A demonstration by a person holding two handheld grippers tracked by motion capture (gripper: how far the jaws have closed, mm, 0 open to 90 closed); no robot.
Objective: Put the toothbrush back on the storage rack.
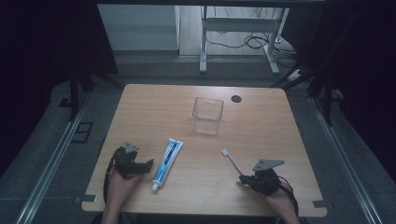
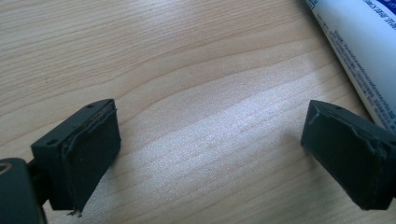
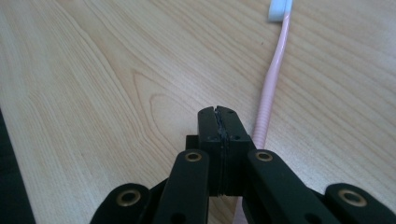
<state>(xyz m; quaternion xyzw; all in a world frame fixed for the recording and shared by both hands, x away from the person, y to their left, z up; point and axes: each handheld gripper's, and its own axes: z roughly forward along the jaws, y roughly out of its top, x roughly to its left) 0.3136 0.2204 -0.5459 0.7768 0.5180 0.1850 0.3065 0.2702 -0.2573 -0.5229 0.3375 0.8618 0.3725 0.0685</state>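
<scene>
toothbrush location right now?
High view: the pink toothbrush lies on the table's front right, head toward the clear cup, handle end at the right hand-held gripper, whose shut jaws sit beside it.

A wooden table (image 1: 261, 130) is seen from above. A clear plastic cup (image 1: 208, 115) stands upright near its middle. A toothpaste tube (image 1: 166, 158) lies flat just beside the left gripper (image 1: 148, 163), cap toward the near edge. A pink toothbrush (image 1: 232, 161) lies near the right gripper (image 1: 243, 180), its white head pointing away.
</scene>
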